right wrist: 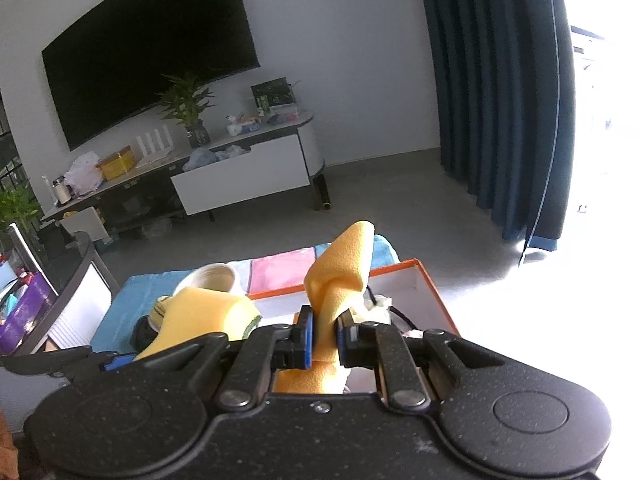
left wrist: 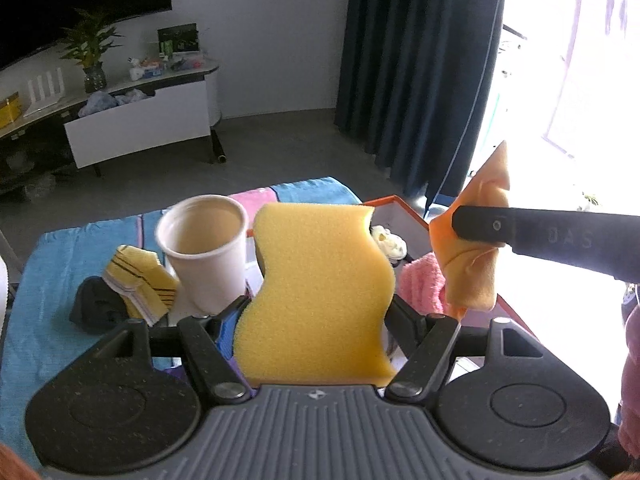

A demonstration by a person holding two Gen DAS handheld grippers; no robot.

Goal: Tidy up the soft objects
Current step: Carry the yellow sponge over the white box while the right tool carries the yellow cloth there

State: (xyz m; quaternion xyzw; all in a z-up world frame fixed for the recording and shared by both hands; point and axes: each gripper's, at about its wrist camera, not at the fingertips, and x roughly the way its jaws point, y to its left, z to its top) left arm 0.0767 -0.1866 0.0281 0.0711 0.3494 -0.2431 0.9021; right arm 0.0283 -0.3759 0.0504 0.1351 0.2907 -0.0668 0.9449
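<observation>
From the left wrist view, the left gripper [left wrist: 320, 312] held a wavy yellow sponge [left wrist: 316, 292] upright, its fingers set fairly wide and pressing on the sponge's two sides. Beyond it on the bench, which was covered with a blue towel [left wrist: 48, 280], stood a white paper cup [left wrist: 206, 252], with a folded yellow striped cloth [left wrist: 140, 280] and a dark bundle [left wrist: 94, 308] toward the left edge. An orange-rimmed box [left wrist: 404, 204] sat at the right edge, with a pink cloth [left wrist: 420, 288] and something pale inside. The right gripper's finger [left wrist: 548, 240] crossed in from the right, pinching an orange cloth [left wrist: 476, 248] over the box.

From the right wrist view, the right gripper [right wrist: 324, 336] had its fingers narrow and clamped on the orange cloth [right wrist: 340, 276], which stood up between the blue pads [right wrist: 306, 336]. The box [right wrist: 424, 276] lay just ahead and below; the sponge [right wrist: 200, 320] showed to the left.

To do this step well, each item should probably be carried fully over the box's open middle and lowered before letting go, so the cloth does not drape over the rim, and the two grippers should keep apart.
</observation>
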